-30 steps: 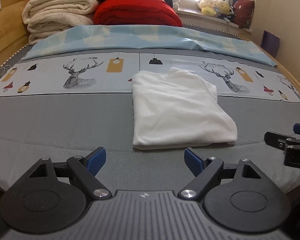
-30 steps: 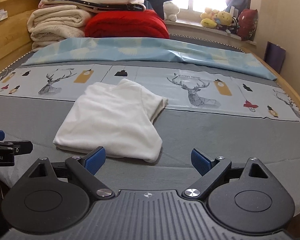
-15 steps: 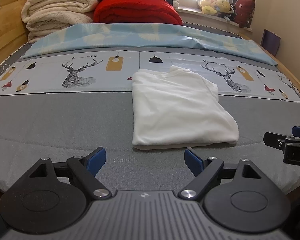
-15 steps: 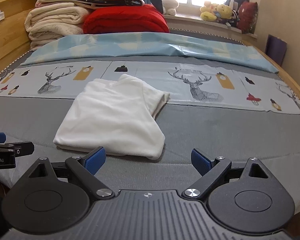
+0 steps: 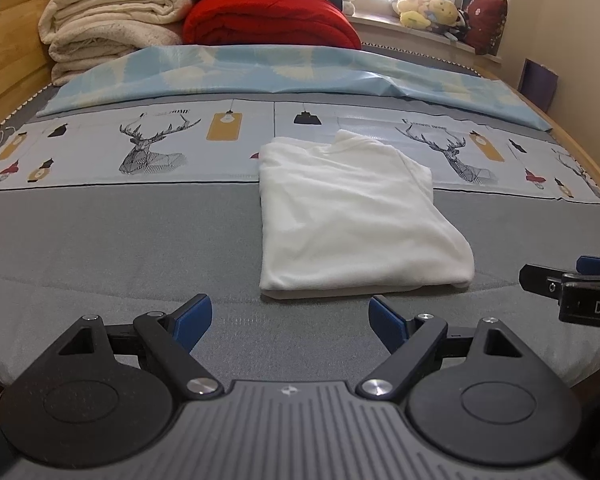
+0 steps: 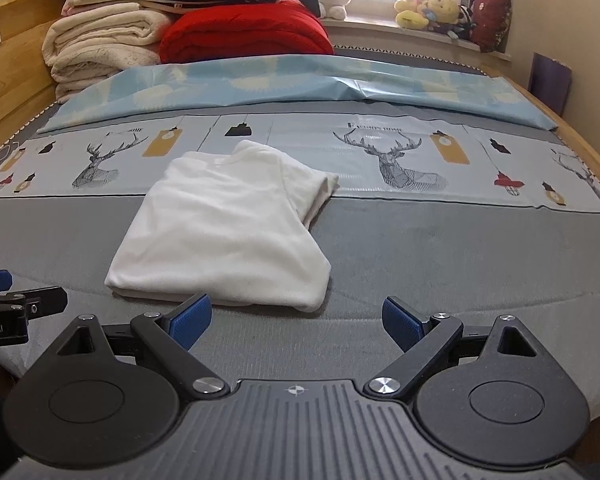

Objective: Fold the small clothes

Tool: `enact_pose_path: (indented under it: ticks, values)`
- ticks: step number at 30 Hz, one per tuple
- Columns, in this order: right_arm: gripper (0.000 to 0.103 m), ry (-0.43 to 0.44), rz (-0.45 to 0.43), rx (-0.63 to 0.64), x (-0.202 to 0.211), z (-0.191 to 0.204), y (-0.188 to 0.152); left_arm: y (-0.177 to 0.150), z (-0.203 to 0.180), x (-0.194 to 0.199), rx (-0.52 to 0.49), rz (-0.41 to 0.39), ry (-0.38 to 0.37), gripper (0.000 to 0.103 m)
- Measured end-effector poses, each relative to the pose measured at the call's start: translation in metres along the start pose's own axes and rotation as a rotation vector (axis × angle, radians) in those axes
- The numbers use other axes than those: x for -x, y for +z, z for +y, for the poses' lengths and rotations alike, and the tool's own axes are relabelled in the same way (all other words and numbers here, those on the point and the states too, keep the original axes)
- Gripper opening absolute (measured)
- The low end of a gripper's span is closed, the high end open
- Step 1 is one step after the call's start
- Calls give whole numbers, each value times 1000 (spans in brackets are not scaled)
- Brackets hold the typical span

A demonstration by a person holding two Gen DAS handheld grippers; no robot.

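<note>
The work surface is a bed with a grey cover, edged by a wooden frame along its left side. Across the middle runs a pale printed sheet with deer heads, lamps and small lanterns; two deer show fully in each view. Behind it lies a light blue patterned sheet. At 11 o'clock in the room sits one stack of cream blankets, with one red quilt just beside it at 12 and more folded bedding piled on top. A bright window sill at 1 o'clock carries a cluster of plush toys; their count is unclear. A cream wall closes the right side.

One white garment, folded into a rough rectangle, lies flat on the bed, straddling the grey cover and the printed sheet. From the left wrist view it sits at 12 to 1 o'clock; from the right wrist view at 11 o'clock.

Two grippers are present. The left gripper has its blue pads spread wide with nothing between them, near the garment's near edge. The right gripper is equally wide apart and empty.
</note>
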State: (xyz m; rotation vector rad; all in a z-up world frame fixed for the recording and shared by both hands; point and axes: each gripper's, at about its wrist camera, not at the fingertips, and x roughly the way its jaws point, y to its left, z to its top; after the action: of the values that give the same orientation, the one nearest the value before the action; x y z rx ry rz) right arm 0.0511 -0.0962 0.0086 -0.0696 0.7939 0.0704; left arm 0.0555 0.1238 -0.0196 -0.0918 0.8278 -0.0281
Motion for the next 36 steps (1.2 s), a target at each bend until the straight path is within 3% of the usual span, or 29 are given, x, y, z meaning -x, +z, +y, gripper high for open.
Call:
enact_pose_path:
  ticks: [36]
  values:
    - [93, 27, 8, 6, 0, 0, -1, 0, -2, 2, -23, -11, -19, 89]
